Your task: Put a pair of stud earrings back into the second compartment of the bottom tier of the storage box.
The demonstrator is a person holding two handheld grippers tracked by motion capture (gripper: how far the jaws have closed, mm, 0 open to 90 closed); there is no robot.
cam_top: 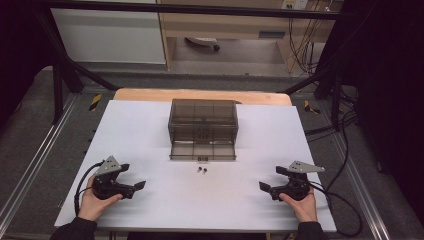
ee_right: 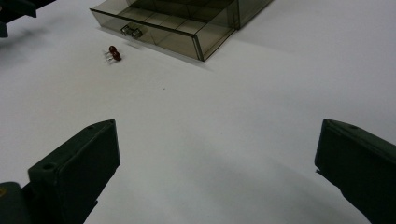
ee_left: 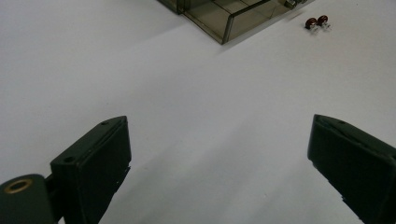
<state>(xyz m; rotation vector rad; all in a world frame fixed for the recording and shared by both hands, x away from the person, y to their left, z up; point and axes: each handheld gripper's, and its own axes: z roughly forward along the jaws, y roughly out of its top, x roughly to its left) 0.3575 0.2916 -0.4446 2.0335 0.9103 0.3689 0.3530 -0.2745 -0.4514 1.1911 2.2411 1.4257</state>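
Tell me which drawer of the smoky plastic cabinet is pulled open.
The bottom drawer; it juts toward the two small red parts, while those above sit flush.

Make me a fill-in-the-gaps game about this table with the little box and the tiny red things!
1. The bottom drawer of the smoky plastic box is pulled ____.
2. ____ small red parts lie in front of that drawer.
3. The jaws of the left gripper and the right gripper are ____ and hold nothing.

Missing words: open; Two; open
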